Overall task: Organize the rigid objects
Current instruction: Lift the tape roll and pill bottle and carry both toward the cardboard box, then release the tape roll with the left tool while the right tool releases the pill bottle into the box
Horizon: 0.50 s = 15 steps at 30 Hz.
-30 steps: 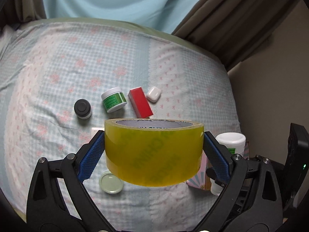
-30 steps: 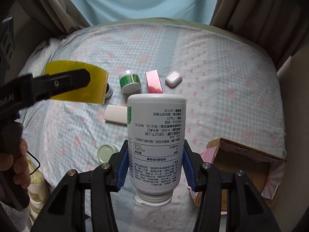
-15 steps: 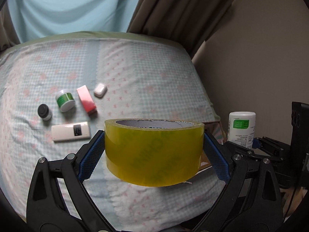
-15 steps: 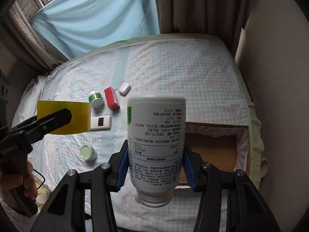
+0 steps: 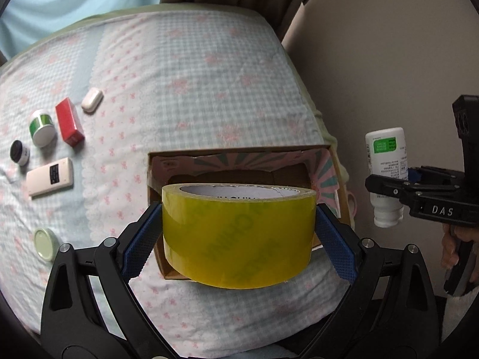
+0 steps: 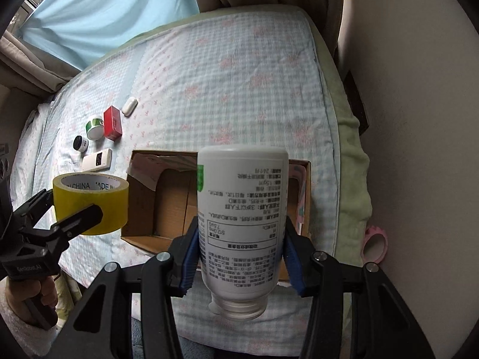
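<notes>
Hiding box [image 5: 324, 161] floor: tape roll [image 5: 239, 233]

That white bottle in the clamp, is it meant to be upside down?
It does look odd: the white bottle hangs cap-down in the right gripper, its label text inverted. The cap looks closed and nothing is spilling.

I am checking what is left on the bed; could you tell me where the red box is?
In both views the red box lies left on the bed, between the green-labelled jar and the white case.
</notes>
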Tool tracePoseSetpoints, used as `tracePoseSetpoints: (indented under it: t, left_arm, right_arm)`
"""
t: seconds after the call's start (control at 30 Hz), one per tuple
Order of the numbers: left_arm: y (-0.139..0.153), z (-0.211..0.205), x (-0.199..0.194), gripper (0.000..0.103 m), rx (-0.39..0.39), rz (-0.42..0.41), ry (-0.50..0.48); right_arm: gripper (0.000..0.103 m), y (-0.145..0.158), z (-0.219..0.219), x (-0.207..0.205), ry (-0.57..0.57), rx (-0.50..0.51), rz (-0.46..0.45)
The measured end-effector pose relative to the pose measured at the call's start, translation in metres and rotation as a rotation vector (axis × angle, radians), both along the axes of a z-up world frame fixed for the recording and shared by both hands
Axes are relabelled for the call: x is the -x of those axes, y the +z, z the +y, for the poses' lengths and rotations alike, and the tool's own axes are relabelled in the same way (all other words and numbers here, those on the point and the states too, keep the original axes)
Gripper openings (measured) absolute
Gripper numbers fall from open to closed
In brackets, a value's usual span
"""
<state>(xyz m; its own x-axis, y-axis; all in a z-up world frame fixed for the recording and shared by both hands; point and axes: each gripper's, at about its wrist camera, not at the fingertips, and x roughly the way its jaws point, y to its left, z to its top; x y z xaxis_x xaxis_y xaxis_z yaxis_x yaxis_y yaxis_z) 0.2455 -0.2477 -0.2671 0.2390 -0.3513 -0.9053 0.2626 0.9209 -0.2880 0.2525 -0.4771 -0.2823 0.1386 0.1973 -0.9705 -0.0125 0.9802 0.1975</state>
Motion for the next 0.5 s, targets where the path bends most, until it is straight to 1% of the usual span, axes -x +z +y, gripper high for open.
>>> tracePoseSetpoints:
  t: [0.17, 0.33, 0.4, 0.5]
  left_arm:
    - [-0.048, -0.029, -0.009, 0.096, -0.121, 0.041, -0.059]
    - [-0.099, -0.047, -0.017, 0.096, -0.235, 0.106, -0.121]
    - [-0.117, -0.051, -0.02, 0.096, -0.265, 0.137, -0.139]
    - [-0.134, -0.055, -0.024, 0.096, -0.292, 0.164, -0.154]
  right_arm:
    - [0.046, -0.051, -0.002, -0.023, 0.106, -0.009, 0.071]
    - [0.046, -0.097, 0.009, -0.025, 0.157, -0.065, 0.127]
    - [0.046, -0.112, 0.014, -0.022, 0.163, -0.075, 0.14]
    - [0.046, -0.132, 0.017, -0.017, 0.157, -0.087, 0.164]
